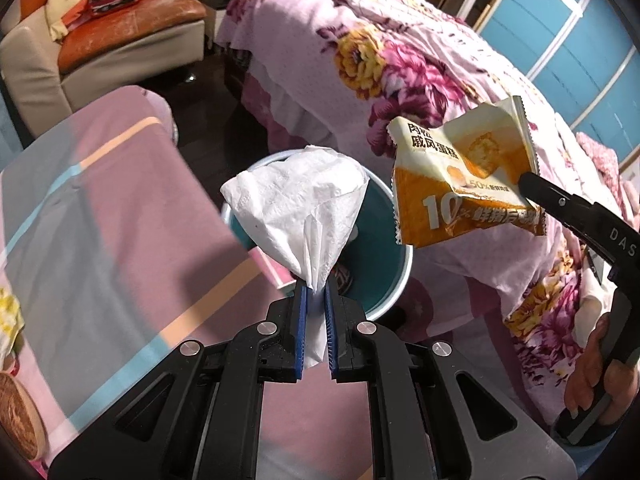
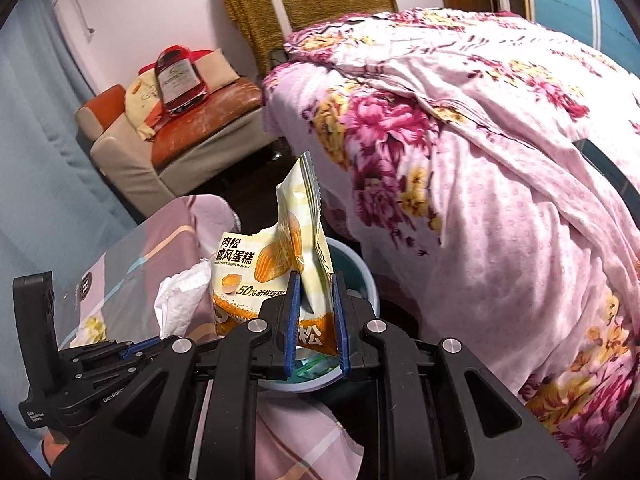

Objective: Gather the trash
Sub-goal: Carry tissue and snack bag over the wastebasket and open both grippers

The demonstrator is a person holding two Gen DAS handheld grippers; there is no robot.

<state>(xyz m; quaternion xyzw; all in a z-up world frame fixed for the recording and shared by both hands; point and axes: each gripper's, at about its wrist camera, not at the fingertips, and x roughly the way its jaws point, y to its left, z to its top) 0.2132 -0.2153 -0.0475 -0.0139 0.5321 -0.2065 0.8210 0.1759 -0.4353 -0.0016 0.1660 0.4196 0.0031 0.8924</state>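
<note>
My left gripper (image 1: 316, 288) is shut on a crumpled white tissue (image 1: 296, 204) and holds it above a round teal trash bin (image 1: 384, 240) on the floor. My right gripper (image 2: 316, 284) is shut on an orange and cream snack wrapper (image 2: 276, 268) above the same bin (image 2: 360, 276). In the left wrist view the wrapper (image 1: 464, 176) hangs at the right, just over the bin's right rim, pinched by the right gripper (image 1: 528, 184). In the right wrist view the tissue (image 2: 184, 296) and the left gripper (image 2: 136, 350) show at the left.
A table with a striped pink and grey cloth (image 1: 100, 216) is left of the bin. A bed with a floral pink cover (image 1: 400, 64) is at the right. A beige and orange sofa (image 2: 168, 140) stands at the back. The floor is dark.
</note>
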